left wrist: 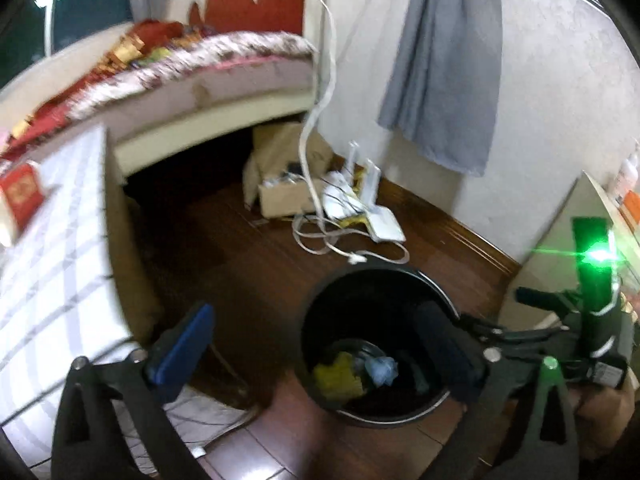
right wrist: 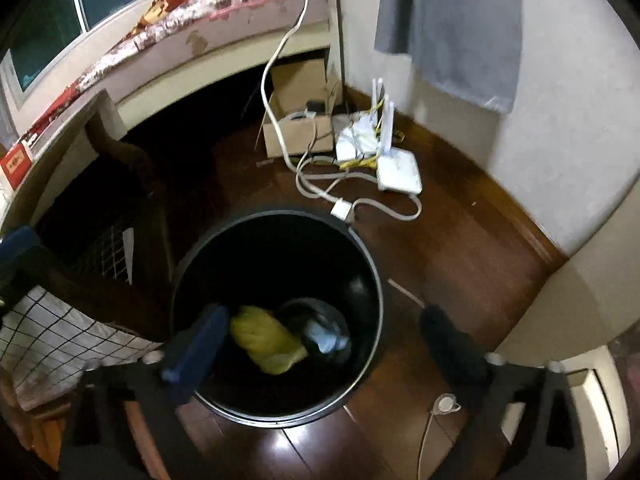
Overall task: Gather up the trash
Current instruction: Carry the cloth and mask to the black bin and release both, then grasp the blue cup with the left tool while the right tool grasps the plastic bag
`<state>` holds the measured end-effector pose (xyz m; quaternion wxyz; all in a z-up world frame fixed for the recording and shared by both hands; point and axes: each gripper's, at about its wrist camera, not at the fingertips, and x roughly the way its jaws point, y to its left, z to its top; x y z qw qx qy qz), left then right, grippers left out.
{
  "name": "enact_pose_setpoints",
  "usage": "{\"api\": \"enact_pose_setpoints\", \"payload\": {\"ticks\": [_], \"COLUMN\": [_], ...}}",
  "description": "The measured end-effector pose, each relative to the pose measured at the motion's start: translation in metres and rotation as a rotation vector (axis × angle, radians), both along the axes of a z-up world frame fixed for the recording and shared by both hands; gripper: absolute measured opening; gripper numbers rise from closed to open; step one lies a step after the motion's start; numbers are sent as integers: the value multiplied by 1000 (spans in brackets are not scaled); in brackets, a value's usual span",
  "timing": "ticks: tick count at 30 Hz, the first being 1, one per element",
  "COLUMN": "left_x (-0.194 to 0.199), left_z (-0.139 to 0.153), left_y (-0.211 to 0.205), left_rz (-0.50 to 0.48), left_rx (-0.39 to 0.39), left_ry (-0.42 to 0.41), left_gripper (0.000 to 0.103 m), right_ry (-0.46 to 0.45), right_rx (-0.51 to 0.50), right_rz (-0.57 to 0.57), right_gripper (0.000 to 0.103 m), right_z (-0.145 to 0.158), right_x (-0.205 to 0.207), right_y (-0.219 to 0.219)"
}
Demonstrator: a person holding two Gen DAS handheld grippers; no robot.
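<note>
A black round trash bin (left wrist: 400,271) (right wrist: 280,214) stands on the dark wood floor. At its bottom lie a crumpled yellow wrapper (left wrist: 340,376) (right wrist: 268,340) and a pale blue scrap (left wrist: 382,370) (right wrist: 326,336). My left gripper (left wrist: 316,350) hangs open over the bin's left side, nothing between its blue pads. My right gripper (right wrist: 324,346) stands open above the bin's mouth, also empty. A green light (left wrist: 596,256) on the right gripper's black body shows at the right edge of the left wrist view.
A bed (left wrist: 224,80) stands behind, with a cardboard box (right wrist: 300,136), white routers (right wrist: 400,172) and loose cables (right wrist: 320,192) on the floor beyond the bin. A checked cloth (left wrist: 52,248) covers a table at the left. Grey fabric (left wrist: 448,60) hangs on the wall.
</note>
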<state>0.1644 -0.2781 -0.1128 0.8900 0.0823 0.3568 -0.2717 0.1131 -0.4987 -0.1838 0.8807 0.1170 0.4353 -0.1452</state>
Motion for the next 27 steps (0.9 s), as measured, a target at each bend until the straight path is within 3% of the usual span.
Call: {"api": "enact_pose_setpoints", "payload": {"ticks": [5,12,27], "left_x": [-7,5,-1], "left_z": [21,28,44], "left_y": [23,45,134], "left_rz": [51,103,248], "left_rx": [-9,-10,-8], "left_ry": [-41,-87,-131], "left_gripper": [102,102,102], "right_ry": [-46,-98,-160], "right_rx": [-44,-76,-99], "right_rz": [7,52,193], "right_gripper": [102,102,102], "right_z": [29,63,99], "right_x": [-4,-4,11], "right_y": [20,50,136]}}
